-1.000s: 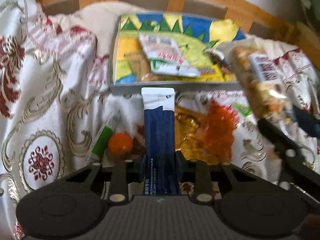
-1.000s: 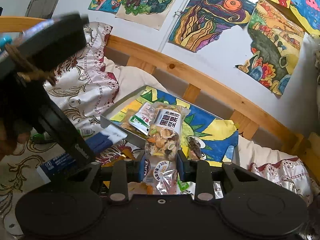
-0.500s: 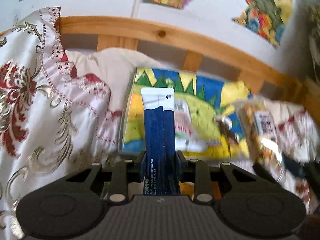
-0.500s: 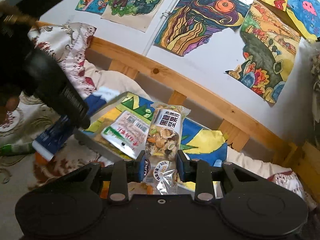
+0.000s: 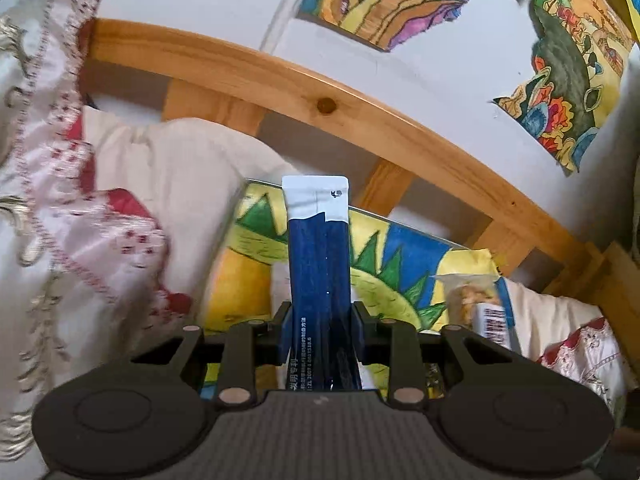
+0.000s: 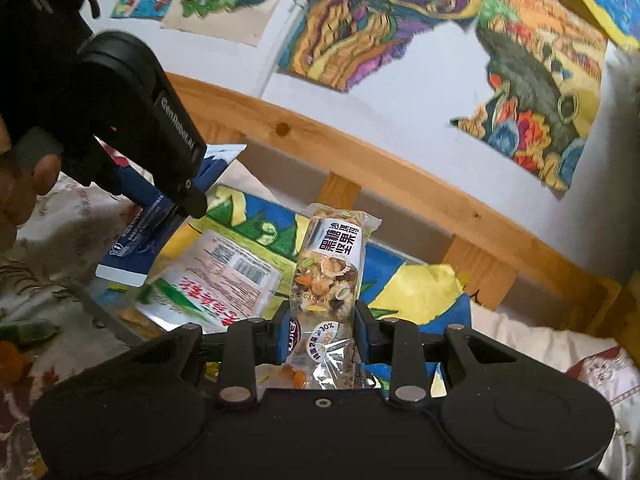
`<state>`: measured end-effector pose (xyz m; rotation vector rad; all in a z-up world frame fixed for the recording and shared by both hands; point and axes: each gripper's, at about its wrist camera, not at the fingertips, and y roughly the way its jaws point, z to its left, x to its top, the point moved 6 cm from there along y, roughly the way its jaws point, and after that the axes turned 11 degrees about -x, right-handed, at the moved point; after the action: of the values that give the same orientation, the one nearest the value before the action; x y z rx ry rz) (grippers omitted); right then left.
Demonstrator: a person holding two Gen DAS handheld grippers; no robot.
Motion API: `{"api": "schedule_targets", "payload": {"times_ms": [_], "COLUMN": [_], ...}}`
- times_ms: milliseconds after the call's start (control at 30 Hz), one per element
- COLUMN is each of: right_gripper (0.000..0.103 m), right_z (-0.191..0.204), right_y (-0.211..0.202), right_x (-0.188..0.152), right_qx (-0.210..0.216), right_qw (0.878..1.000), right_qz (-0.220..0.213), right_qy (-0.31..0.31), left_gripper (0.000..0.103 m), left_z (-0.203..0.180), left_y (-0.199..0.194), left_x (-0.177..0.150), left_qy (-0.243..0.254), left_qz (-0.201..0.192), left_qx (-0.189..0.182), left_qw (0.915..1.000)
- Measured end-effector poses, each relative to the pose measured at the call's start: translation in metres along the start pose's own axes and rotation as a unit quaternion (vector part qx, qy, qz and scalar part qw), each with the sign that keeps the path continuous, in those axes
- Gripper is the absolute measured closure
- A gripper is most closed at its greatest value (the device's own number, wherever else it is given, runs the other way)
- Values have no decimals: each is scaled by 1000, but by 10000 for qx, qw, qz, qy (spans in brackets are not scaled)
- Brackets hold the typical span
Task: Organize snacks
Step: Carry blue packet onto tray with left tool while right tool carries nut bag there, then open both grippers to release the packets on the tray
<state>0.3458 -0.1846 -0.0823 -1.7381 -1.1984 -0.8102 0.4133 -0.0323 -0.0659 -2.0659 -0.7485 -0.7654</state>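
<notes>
My left gripper [image 5: 319,330] is shut on a long blue and white stick packet [image 5: 318,260] that stands upright above the near left part of a tray with a colourful painted lining [image 5: 404,264]. My right gripper [image 6: 321,334] is shut on a clear nut bar packet [image 6: 332,264], held over the same tray [image 6: 416,288]. The left gripper [image 6: 172,184] and its blue packet [image 6: 136,240] show at the left of the right wrist view. A white and red snack bag [image 6: 216,280] lies in the tray. The nut bar also shows in the left wrist view [image 5: 480,308].
A wooden bed rail [image 5: 360,120] runs behind the tray, with paintings on the wall [image 6: 536,92] above. Embroidered white and red cloth [image 5: 80,220] lies left and pillows [image 6: 560,344] right. A green item [image 6: 24,332] and an orange one [image 6: 8,360] lie on the cloth at the left.
Both grippers have lifted and moved forward towards the tray with their packets. The left wrist view has tilted up, so the loose snacks on the cloth have dropped out of view.
</notes>
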Motion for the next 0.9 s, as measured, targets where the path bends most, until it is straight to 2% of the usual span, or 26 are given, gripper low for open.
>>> {"api": "schedule_targets", "payload": {"times_ms": [133, 433, 600, 733, 900], "right_gripper": [70, 70, 70, 69, 63], "right_z": [2, 3, 4, 4, 2], "right_y": [20, 44, 45, 46, 46], "right_x": [-6, -21, -26, -26, -26], "right_qx": [11, 90, 72, 85, 45], "right_qw": [9997, 9965, 9962, 9961, 9960], "right_qz": [215, 763, 816, 831, 850], "right_qy": [119, 343, 284, 268, 286], "left_gripper": [70, 69, 69, 67, 64], "left_z": [-3, 1, 7, 4, 2], "left_y": [18, 39, 47, 50, 50], "left_x": [-6, -20, -23, -24, -24], "left_qy": [41, 157, 74, 223, 241], "left_qz": [161, 516, 634, 660, 680], "left_qx": [-117, 59, 116, 142, 117], "left_qw": [9998, 9985, 9979, 9975, 9973]}}
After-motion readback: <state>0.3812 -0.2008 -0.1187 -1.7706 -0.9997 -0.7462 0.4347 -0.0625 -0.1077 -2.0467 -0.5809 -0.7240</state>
